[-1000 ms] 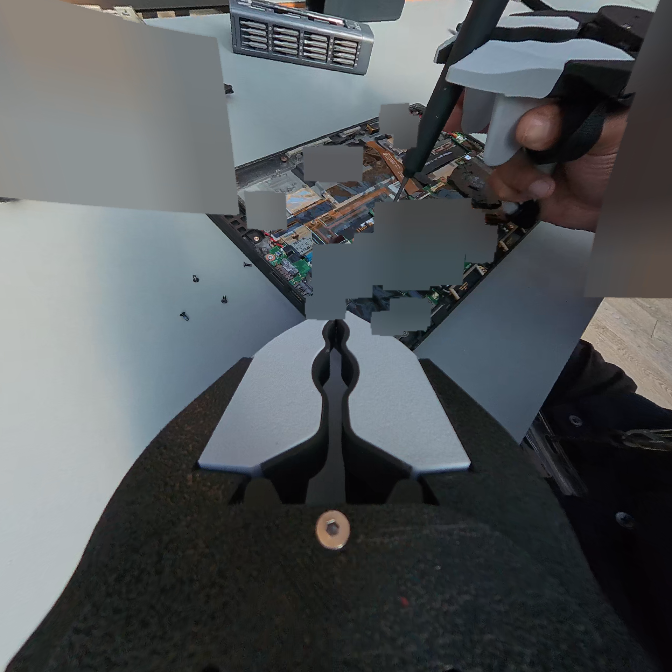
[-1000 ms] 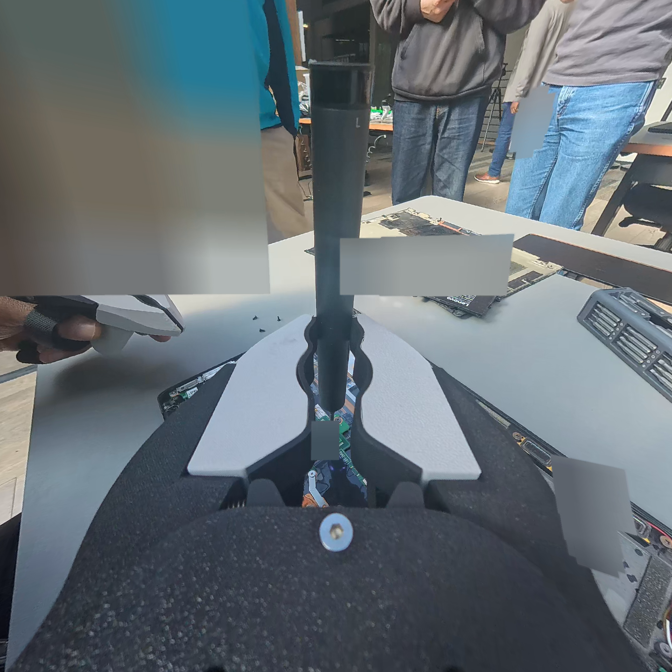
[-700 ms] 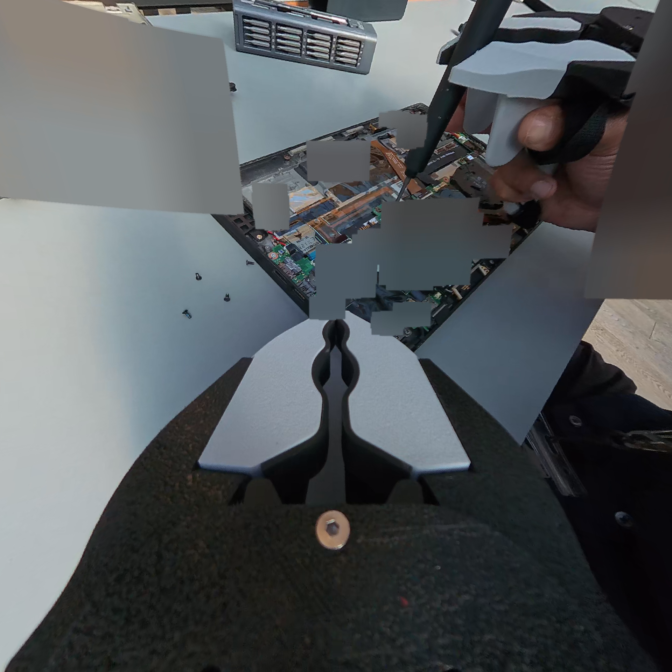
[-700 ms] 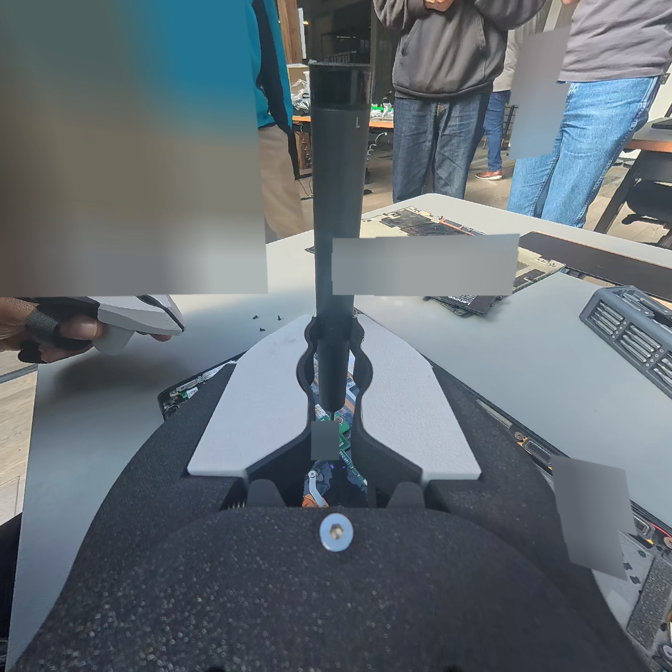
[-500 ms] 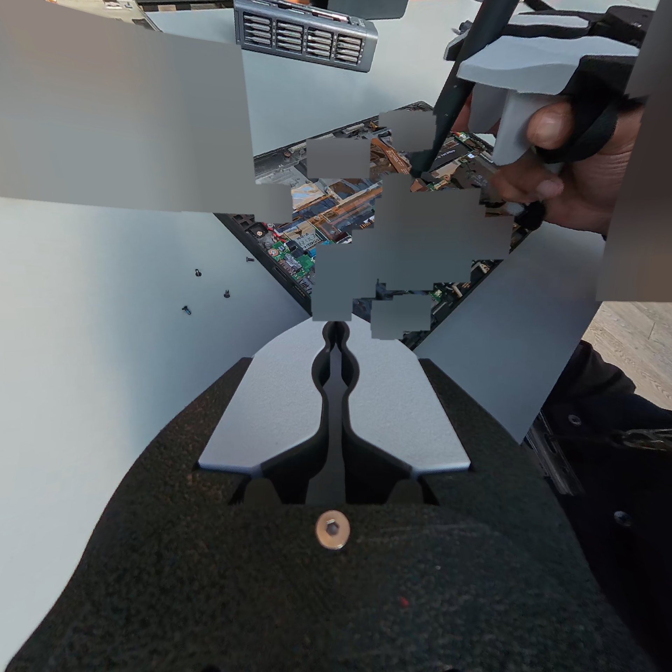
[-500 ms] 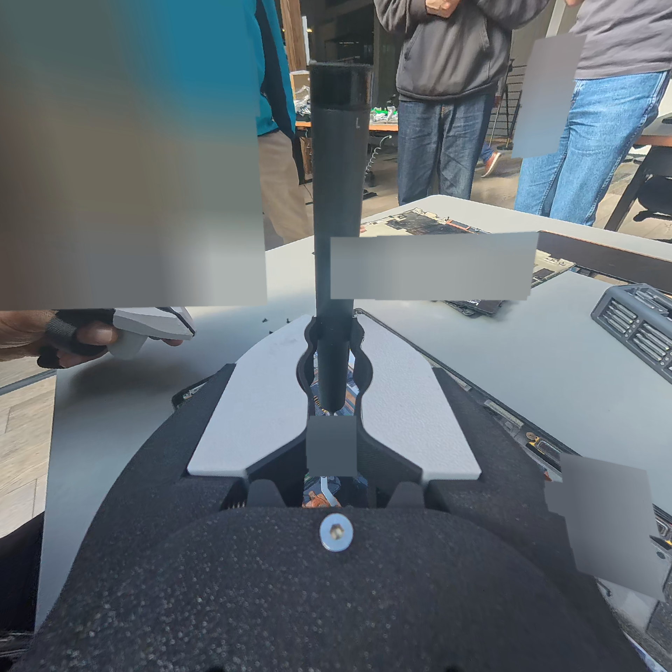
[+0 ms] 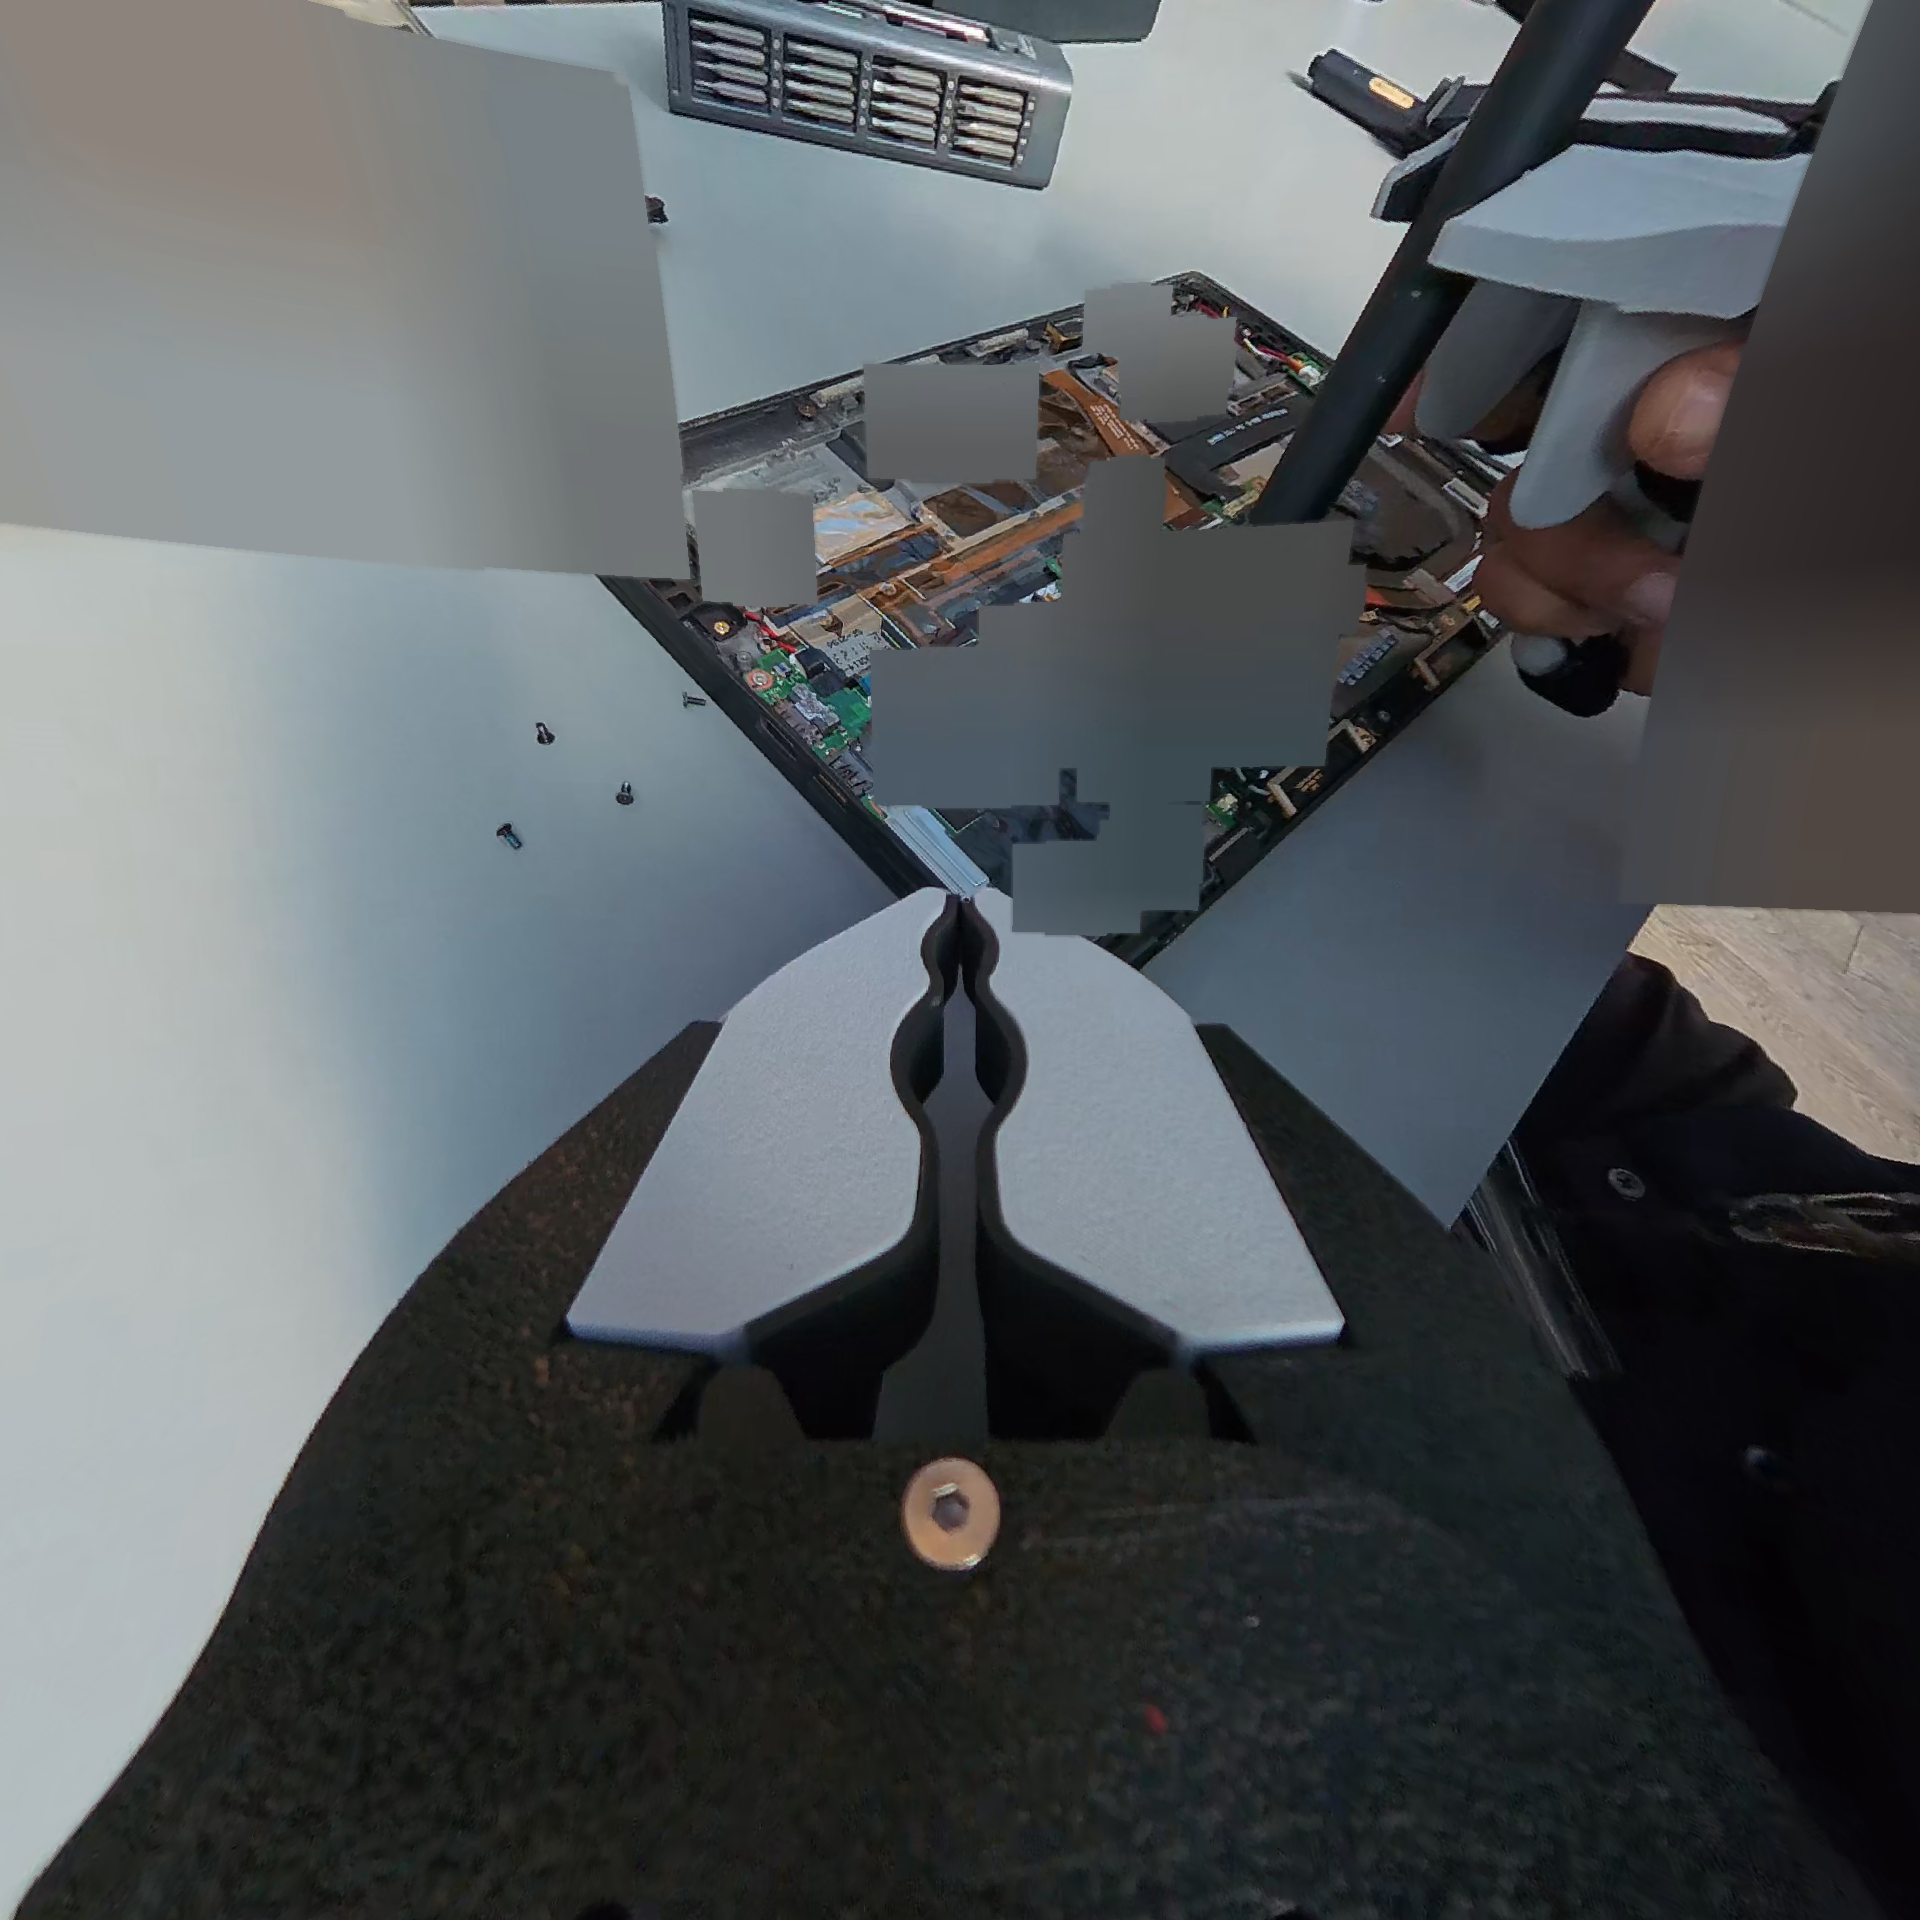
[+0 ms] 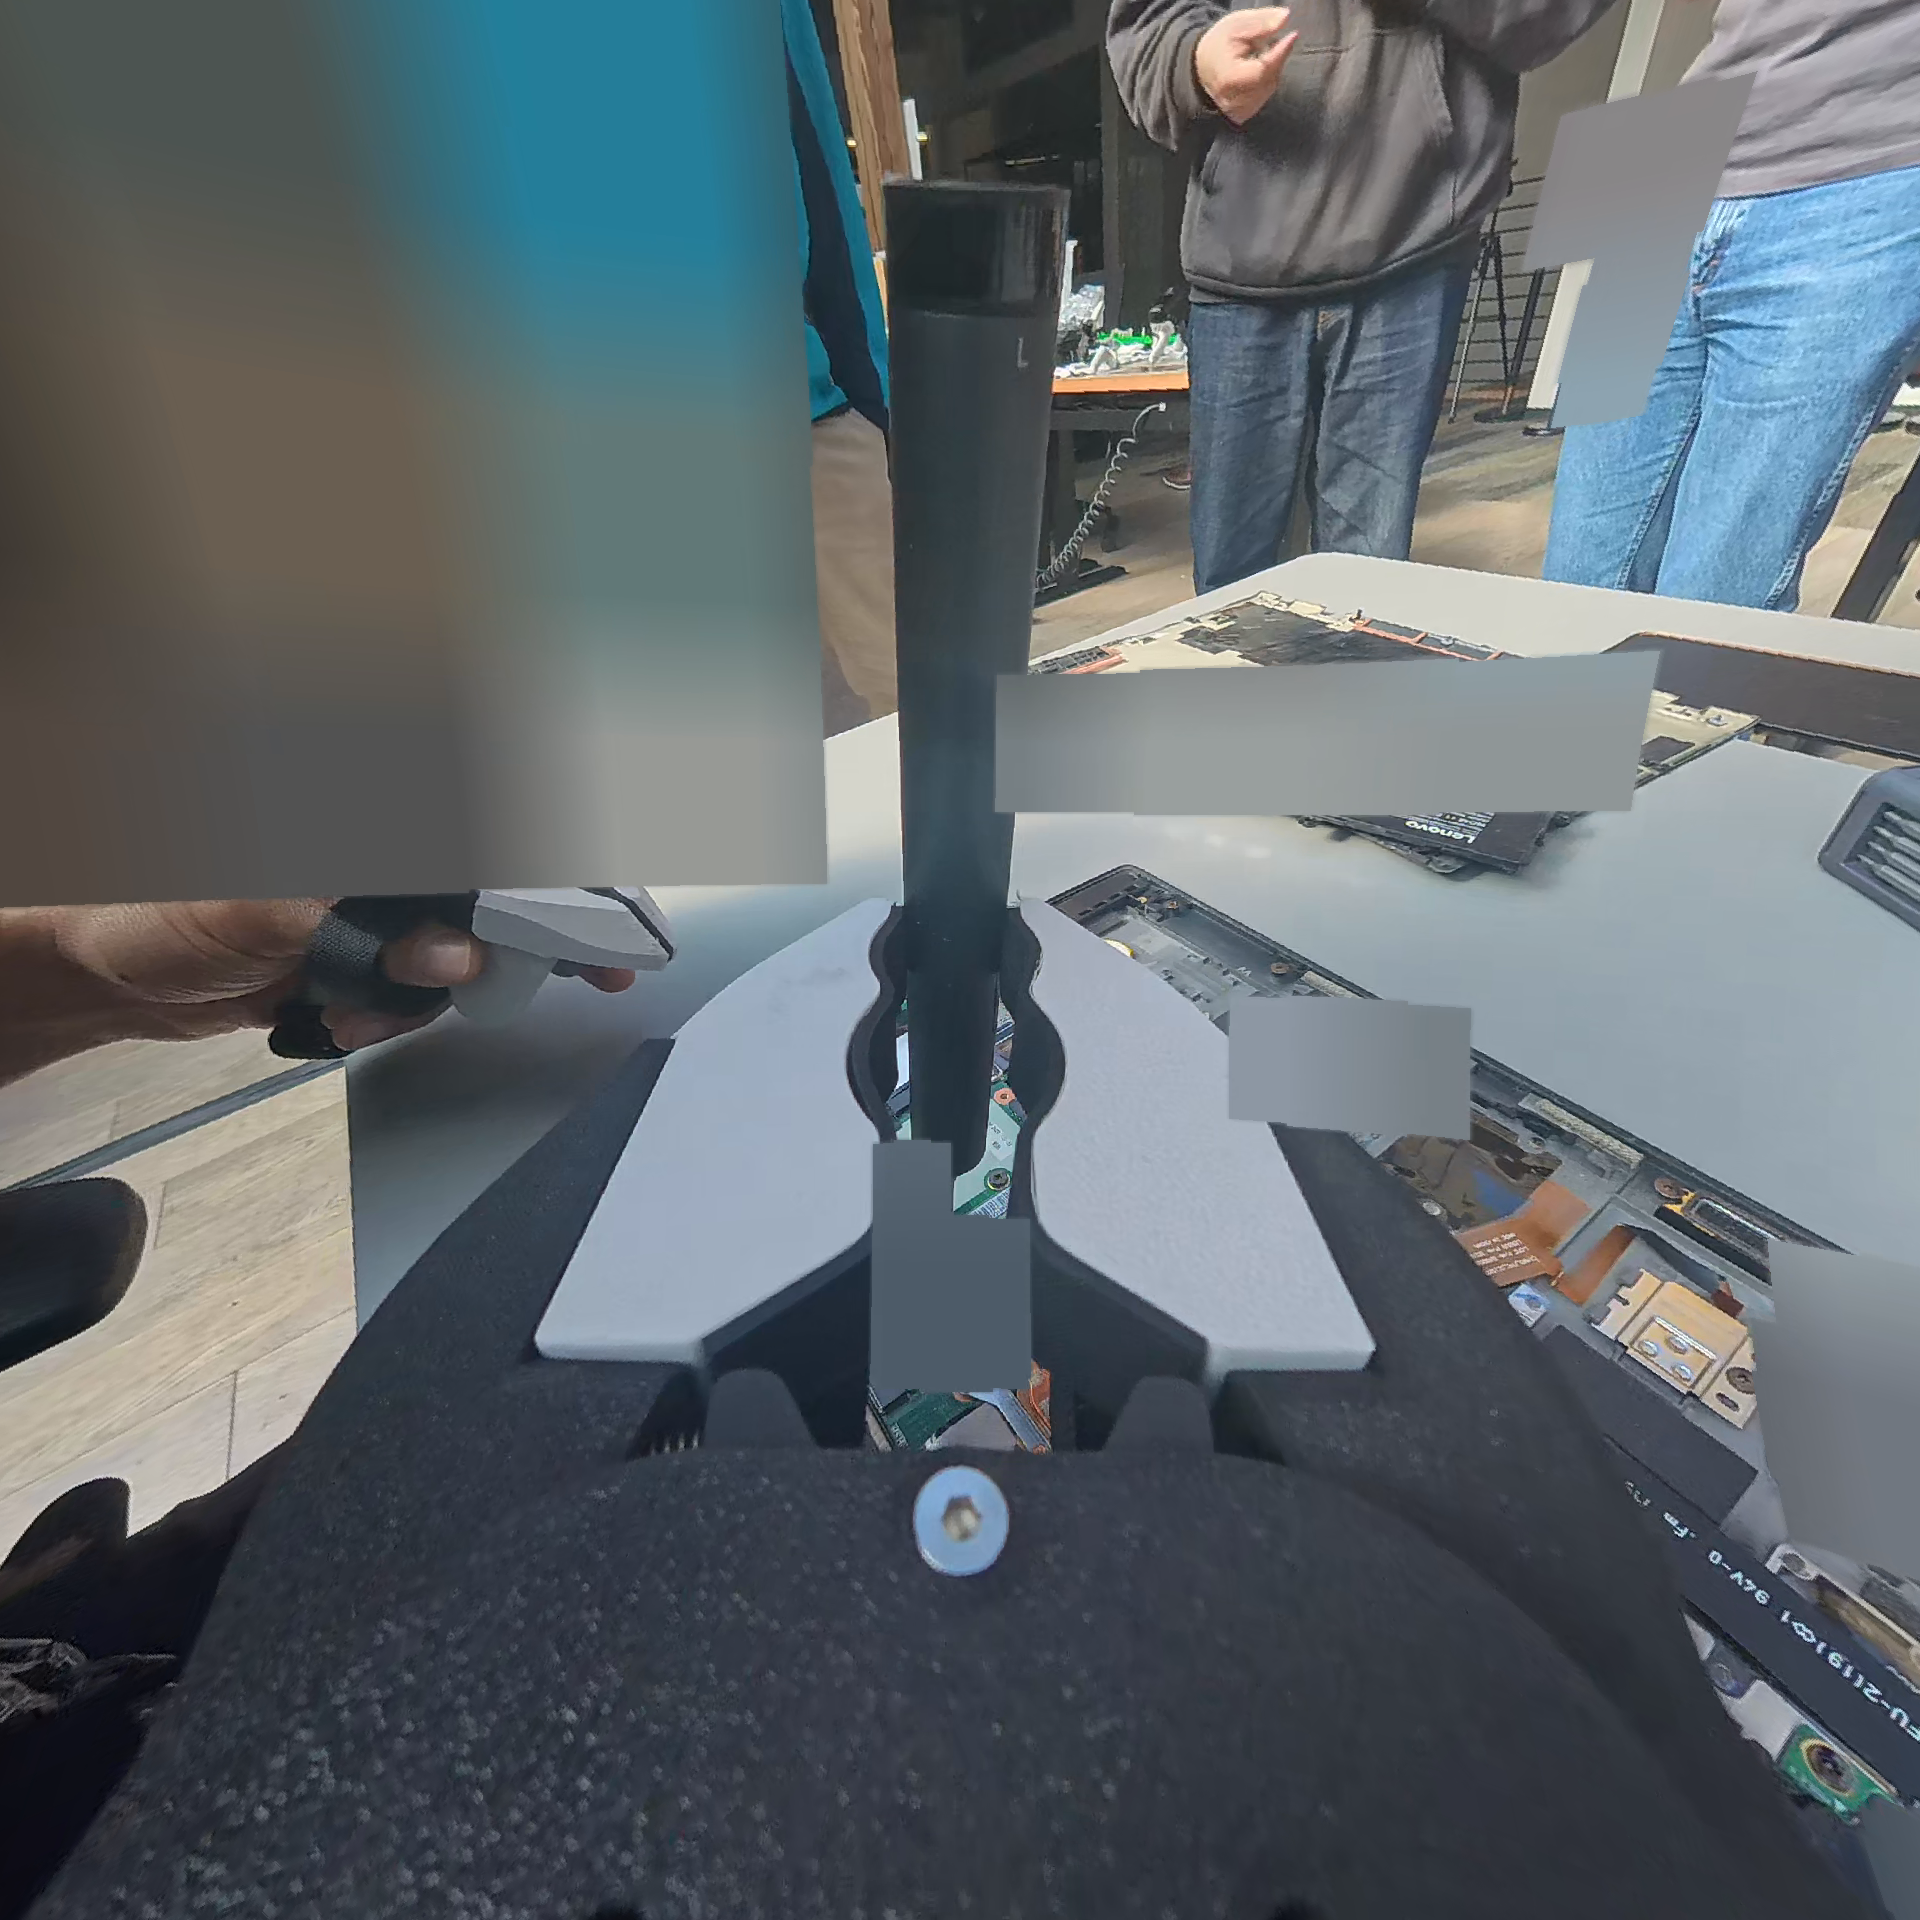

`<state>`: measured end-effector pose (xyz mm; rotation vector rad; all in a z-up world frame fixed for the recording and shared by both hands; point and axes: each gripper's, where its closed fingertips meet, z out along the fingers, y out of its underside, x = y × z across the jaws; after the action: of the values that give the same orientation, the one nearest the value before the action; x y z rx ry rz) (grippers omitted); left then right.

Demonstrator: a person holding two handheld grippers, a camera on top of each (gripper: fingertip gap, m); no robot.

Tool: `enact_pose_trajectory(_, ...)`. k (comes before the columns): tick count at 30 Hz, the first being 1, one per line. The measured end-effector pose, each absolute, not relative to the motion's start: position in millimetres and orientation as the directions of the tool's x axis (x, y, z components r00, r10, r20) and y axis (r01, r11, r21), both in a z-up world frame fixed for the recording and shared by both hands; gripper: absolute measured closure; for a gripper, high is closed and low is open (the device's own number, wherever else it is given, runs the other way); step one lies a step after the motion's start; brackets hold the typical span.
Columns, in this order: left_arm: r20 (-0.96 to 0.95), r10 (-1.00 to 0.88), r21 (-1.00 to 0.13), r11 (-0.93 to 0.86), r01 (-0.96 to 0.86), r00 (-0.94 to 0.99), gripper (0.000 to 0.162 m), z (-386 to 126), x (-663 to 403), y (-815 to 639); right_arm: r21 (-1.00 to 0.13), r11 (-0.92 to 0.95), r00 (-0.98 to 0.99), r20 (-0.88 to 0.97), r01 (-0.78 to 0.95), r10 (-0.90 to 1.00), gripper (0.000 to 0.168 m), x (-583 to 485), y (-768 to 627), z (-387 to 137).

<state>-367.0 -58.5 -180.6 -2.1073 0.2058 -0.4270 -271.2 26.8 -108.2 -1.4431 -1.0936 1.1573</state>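
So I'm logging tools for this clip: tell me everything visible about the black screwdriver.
The black screwdriver is a long, smooth, matte cylinder with a glossier cap on top. It stands near upright, clamped between the right gripper fingers. In the left wrist view it slants down over the opened laptop; a mosaic patch hides its tip.

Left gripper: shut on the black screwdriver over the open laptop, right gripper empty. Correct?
Swapped. The right wrist view shows the right gripper shut on the black screwdriver over the open laptop. The left gripper is shut and empty, per the left wrist view.
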Motion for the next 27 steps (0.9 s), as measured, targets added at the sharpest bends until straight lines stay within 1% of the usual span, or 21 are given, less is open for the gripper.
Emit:
enact_pose_trajectory(10, 0.216, -0.308, -0.840, -0.542, 0.016, 0.927, 0.162, -180, -366, -66, -0.989, -0.137, 0.178, -0.123, 0.064, 0.976, 0.152, -262, 25, -106)
enact_pose_trajectory(27, 0.219, -0.301, -0.832, -0.554, 0.017, 0.928, 0.162, -181, -364, -69, -0.979, -0.203, 0.211, -0.197, 0.004, 0.957, 0.152, -238, 17, -107)
